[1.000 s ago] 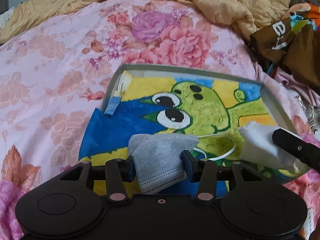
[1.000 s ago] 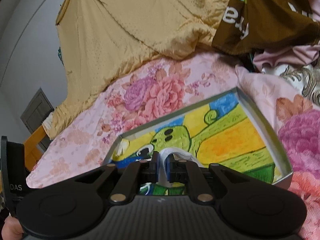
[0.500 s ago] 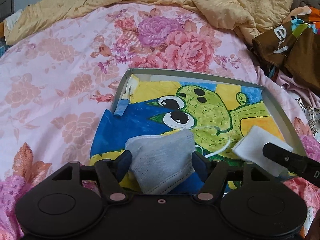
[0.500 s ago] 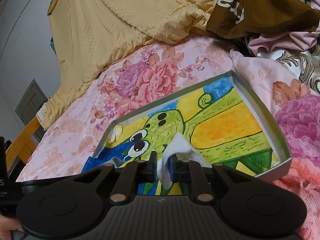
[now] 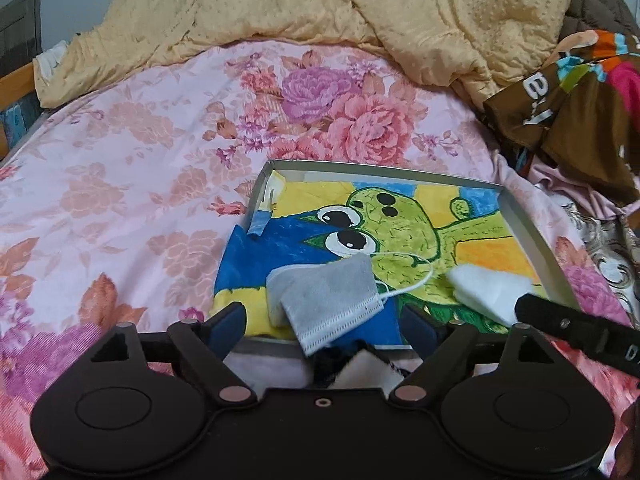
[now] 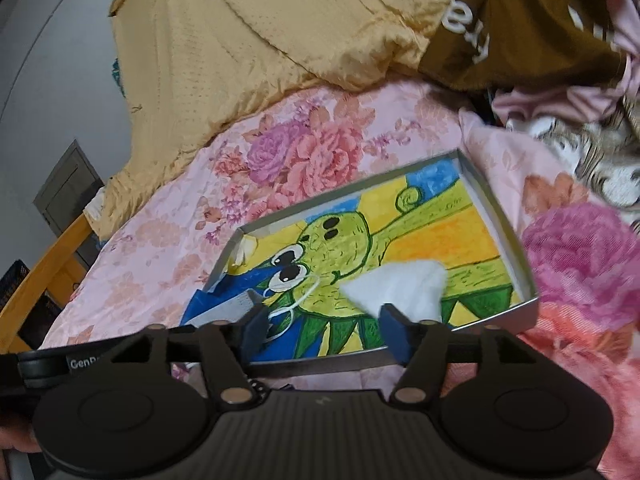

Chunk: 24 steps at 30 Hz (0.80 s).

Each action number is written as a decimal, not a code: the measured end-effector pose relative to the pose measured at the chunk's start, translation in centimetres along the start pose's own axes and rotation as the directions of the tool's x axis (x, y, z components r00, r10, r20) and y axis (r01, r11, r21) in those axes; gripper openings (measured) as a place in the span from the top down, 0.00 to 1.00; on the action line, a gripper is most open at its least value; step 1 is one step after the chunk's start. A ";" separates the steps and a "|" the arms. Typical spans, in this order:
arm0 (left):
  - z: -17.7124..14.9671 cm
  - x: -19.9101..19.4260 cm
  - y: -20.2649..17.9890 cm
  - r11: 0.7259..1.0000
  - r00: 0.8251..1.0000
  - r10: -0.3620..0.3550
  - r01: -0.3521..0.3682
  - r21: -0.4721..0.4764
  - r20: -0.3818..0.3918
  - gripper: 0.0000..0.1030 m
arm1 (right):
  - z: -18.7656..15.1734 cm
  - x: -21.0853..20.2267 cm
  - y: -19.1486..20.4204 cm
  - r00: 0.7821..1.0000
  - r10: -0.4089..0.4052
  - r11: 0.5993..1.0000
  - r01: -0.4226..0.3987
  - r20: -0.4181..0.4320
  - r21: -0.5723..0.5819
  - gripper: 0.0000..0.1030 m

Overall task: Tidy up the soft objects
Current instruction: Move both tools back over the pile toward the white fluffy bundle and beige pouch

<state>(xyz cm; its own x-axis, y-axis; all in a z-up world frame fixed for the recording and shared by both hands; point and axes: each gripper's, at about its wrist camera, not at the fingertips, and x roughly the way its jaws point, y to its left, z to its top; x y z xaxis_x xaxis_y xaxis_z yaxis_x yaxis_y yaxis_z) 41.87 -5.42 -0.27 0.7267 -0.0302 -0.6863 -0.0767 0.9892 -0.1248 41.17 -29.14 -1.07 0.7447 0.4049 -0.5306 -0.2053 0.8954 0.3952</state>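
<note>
- I see the grey face mask (image 5: 328, 300) lying folded in the shallow grey tray (image 5: 532, 236), at the tray's lower middle in my left view, its white ear loop (image 5: 412, 280) trailing toward the right.
- The white folded cloth (image 5: 486, 292) lies in the same tray, lower right, well apart from the mask; in my right view this cloth (image 6: 404, 288) sits just above the pads.
- The tray floor carries a green cartoon drawing (image 5: 400, 228) on blue and yellow.
- My left gripper (image 5: 324, 320) is opening, jaws wide; the mask lies between them untouched.
- My right gripper (image 6: 326, 330) is opening too, gripping nothing.
- The tray rests on a pink floral bedsheet (image 5: 140, 184); a yellow blanket (image 5: 360, 8) fills the upper frame.
</note>
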 end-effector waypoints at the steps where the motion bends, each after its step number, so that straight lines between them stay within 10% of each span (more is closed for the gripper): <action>1: -0.2 -0.6 0.1 1.000 1.000 -0.008 0.008 -0.004 0.004 0.15 | 0.0 -0.8 0.2 1.000 -0.002 1.000 0.003 0.013 -0.015 0.25; 13: -3.6 -9.3 0.7 0.998 0.987 -0.040 0.049 -0.050 0.157 0.06 | -2.3 -8.9 3.3 0.985 0.018 0.985 0.012 0.173 -0.174 0.00; 24: -8.0 -15.5 1.9 0.996 0.965 -0.069 0.082 -0.042 0.252 0.02 | -6.6 -14.5 4.7 0.956 0.005 0.975 0.061 0.294 -0.216 0.00</action>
<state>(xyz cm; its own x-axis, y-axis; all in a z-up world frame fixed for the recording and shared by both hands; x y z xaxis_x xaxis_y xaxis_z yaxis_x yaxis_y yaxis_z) 24.98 -4.25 4.37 0.8790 -0.0614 -0.4729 -0.0454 0.9764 -0.2112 25.24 -29.53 3.55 0.8973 0.3372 -0.2850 -0.2916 0.9373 0.1909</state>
